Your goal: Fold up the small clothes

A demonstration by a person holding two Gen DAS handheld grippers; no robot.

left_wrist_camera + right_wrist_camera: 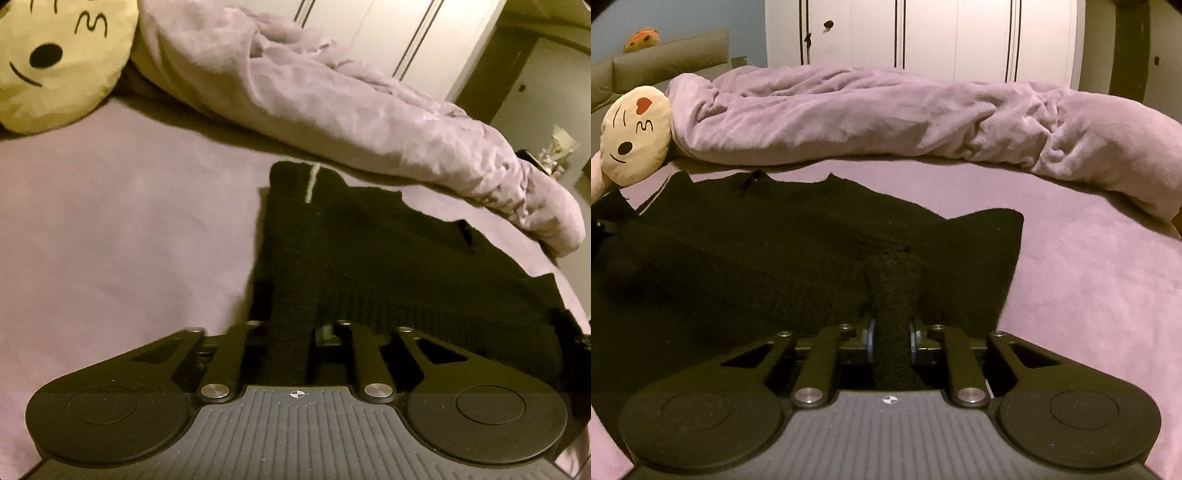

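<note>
A black knitted garment point(369, 243) lies spread on the purple bed sheet point(110, 240); it also shows in the right wrist view point(757, 240). My left gripper point(291, 332) is shut on a bunched fold of the garment's near left edge. My right gripper point(892, 332) is shut on a bunched fold of its near right edge. A thin white cord point(312, 181) shows at the garment's far end. The fingertips of both grippers are hidden in the dark cloth.
A rumpled purple duvet point(886, 114) lies along the far side of the bed. A round yellow emoji cushion point(635, 133) sits at the far left, also in the left wrist view point(55, 55). White wardrobe doors point(923, 33) stand behind.
</note>
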